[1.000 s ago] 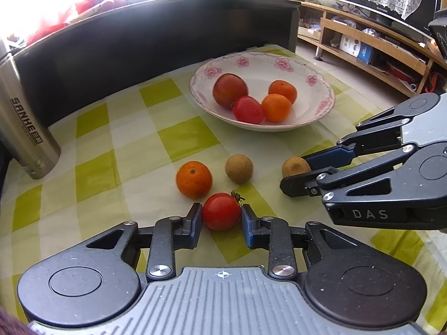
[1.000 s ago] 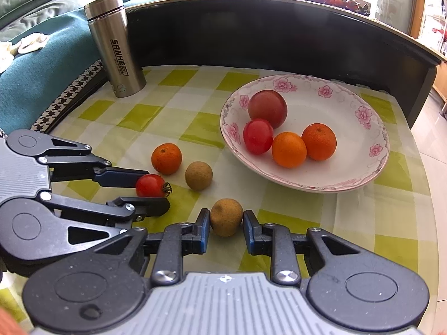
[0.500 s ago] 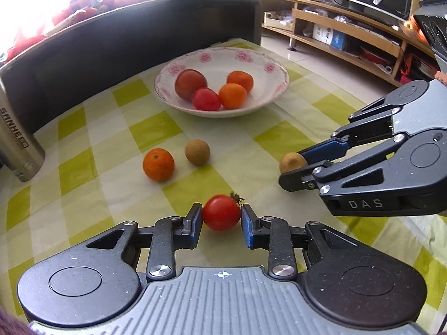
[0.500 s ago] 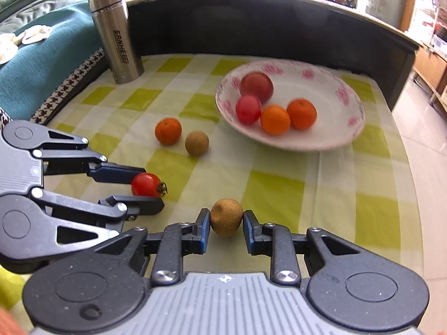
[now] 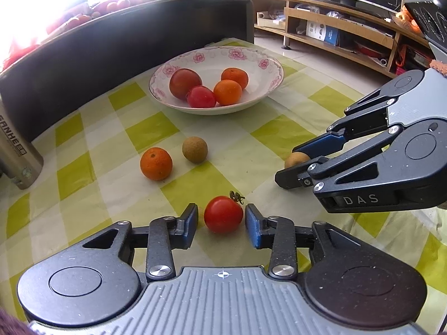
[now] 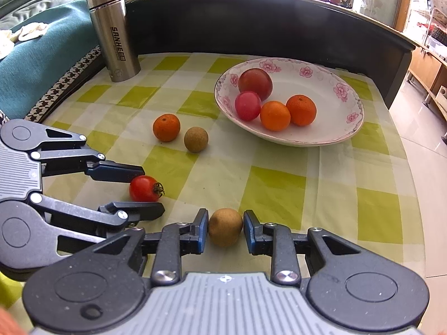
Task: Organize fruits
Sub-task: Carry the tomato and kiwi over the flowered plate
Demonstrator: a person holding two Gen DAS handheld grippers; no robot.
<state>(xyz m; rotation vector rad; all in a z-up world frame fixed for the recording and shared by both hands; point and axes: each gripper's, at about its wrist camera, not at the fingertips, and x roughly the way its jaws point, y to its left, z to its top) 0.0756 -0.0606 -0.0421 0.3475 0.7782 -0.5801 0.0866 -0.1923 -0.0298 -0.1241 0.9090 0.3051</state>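
Each fruit sits dead centre between its own tongs. The left gripper (image 5: 222,219) brackets the small red tomato (image 5: 223,214), its pads slightly apart from the skin on both sides (stem pointing away from the tool), so it holds nothing. The right gripper (image 6: 225,230) flanks the brown round fruit (image 6: 225,227), jaws close, contact hard to judge. The flowered bowl (image 6: 346,132) lies well ahead of both, nearer the right one. A mandarin (image 6: 166,127) and another brown fruit (image 6: 196,139) wait between.
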